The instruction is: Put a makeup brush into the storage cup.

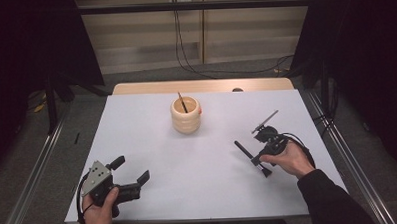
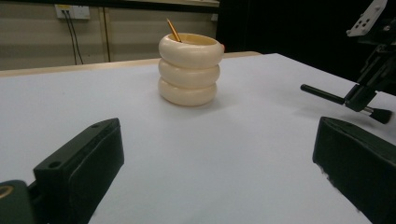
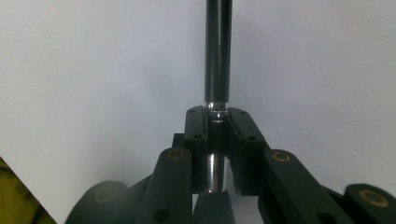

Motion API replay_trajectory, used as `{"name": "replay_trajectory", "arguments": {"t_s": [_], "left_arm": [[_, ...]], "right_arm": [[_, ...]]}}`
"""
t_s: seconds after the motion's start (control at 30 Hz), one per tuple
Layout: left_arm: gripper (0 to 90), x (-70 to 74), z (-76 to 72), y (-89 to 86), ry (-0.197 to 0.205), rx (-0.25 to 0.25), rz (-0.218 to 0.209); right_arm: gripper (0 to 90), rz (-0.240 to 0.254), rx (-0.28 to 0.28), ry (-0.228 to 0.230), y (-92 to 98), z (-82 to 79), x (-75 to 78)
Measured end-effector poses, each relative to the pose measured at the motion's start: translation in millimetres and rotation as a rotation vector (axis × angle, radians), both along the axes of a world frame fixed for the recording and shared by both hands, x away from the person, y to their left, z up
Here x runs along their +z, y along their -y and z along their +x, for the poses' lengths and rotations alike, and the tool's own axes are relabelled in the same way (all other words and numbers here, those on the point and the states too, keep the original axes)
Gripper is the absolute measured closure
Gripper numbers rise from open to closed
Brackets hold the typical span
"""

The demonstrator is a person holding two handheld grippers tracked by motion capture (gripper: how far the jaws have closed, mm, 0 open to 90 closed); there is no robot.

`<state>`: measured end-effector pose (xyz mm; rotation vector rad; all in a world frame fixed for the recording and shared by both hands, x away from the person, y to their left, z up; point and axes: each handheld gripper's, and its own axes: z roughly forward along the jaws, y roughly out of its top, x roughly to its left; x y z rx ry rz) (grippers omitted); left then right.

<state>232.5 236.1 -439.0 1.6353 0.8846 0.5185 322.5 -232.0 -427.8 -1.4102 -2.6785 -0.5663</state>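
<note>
A cream ribbed cup [image 1: 186, 115] stands at the middle back of the white tabletop [image 1: 152, 143], with a thin brown stick [image 1: 182, 102] leaning inside it. At the right, my right gripper [image 1: 259, 161] is shut on a black brush [image 1: 243, 149], whose handle points up-left and whose bristle end points toward the front. In the right gripper view the jaws of the right gripper [image 3: 218, 123] clamp the brush [image 3: 218, 51] at its silver ferrule. My left gripper [image 1: 132, 169] is open and empty at the front left. From it, the cup [image 2: 189, 70] lies ahead and the brush [image 2: 324, 94] to the right.
A wooden strip [image 1: 200, 86] runs along the table's far edge, with a small dark object [image 1: 238, 89] on it. Metal frame rails [image 1: 31, 173] flank both sides. Cables [image 1: 225, 71] lie on the floor behind.
</note>
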Motion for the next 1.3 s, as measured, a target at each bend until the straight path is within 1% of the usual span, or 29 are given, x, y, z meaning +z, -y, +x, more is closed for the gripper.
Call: {"name": "replay_trajectory", "arguments": {"t_s": [0.03,0.07,0.13,0.17,0.2,0.23,0.3,0.33,0.37,0.4,0.53,0.6,0.67,0.7,0.73,0.77,0.8,0.83,0.87,0.9,0.93,1.0,1.17,1.3], "left_arm": [[1.9,0.0,-0.1,0.0,0.0,0.0,-0.001],[1.9,0.1,-0.2,0.2,0.001,0.0,0.001],[1.9,0.3,0.6,0.3,-0.004,0.001,0.003],[1.9,0.6,0.7,0.4,-0.001,0.011,0.01],[1.9,0.6,0.8,0.9,-0.002,0.006,0.006],[1.9,0.6,0.6,0.6,0.001,0.007,0.012],[1.9,0.0,0.4,0.5,-0.002,0.006,0.002],[1.9,0.1,0.5,-0.2,0.0,0.009,0.002],[1.9,0.1,0.5,-0.6,0.002,0.011,0.002],[1.9,0.1,0.5,-0.8,0.002,0.012,0.003],[1.9,0.0,0.5,-0.4,0.001,0.008,0.005],[1.9,0.0,0.3,-0.5,0.003,0.01,0.009],[1.9,-0.3,0.0,-0.3,-0.002,0.006,0.005],[1.9,-0.3,0.0,-0.2,-0.002,0.008,0.006],[1.9,-0.2,0.1,-0.3,-0.001,0.008,0.005],[1.9,-0.1,0.3,-0.6,0.003,0.01,0.007],[1.9,0.0,0.2,-1.1,0.003,0.006,0.013],[1.9,-0.1,0.2,-0.8,0.002,0.009,0.007],[1.9,-0.1,0.2,-0.8,0.002,0.009,0.007],[1.9,-0.1,0.2,-0.8,0.003,0.009,0.009],[1.9,0.1,0.1,-1.0,0.004,0.005,0.012],[1.9,-0.1,0.2,-1.0,0.004,0.009,0.011],[1.9,0.0,0.1,-1.3,0.002,0.014,0.006],[1.9,0.0,0.3,-1.8,0.003,0.016,0.009]], "right_arm": [[78.8,0.006,-0.013,0.01,0.4,-1.6,1.4],[78.8,0.014,-0.012,0.03,1.8,-2.9,2.0],[78.8,0.027,-0.008,0.044,3.5,-5.9,3.3],[78.8,0.042,-0.01,0.061,5.0,-7.3,3.9],[78.8,0.044,-0.006,0.074,5.9,-8.6,4.5],[78.9,0.059,-0.016,0.082,6.0,-10.3,5.3],[78.8,0.082,-0.025,0.093,7.0,-13.0,6.5],[78.8,0.087,-0.022,0.11,8.4,-14.2,6.8],[78.8,0.102,-0.017,0.111,9.5,-15.1,7.2],[78.8,0.11,-0.028,0.126,10.0,-16.5,7.7],[78.8,0.164,-0.056,0.146,13.1,-20.6,7.6],[78.8,0.189,-0.071,0.173,14.7,-22.2,7.7],[78.8,0.215,-0.072,0.211,17.0,-23.0,7.9],[78.8,0.229,-0.063,0.226,17.9,-23.4,8.4],[78.8,0.234,-0.066,0.245,17.6,-24.6,9.6],[78.8,0.238,-0.066,0.252,17.9,-26.1,11.9],[78.8,0.251,-0.06,0.27,18.5,-26.7,13.0],[78.8,0.265,-0.063,0.287,19.2,-27.4,14.0],[78.8,0.27,-0.062,0.299,20.4,-27.9,14.9],[78.8,0.281,-0.058,0.311,21.7,-28.4,15.2],[78.8,0.291,-0.065,0.324,22.5,-29.3,15.5],[78.8,0.31,-0.057,0.35,24.7,-30.8,15.7],[78.8,0.353,-0.06,0.41,25.5,-34.5,18.6],[78.8,0.388,-0.071,0.426,26.1,-36.7,18.5]]}}
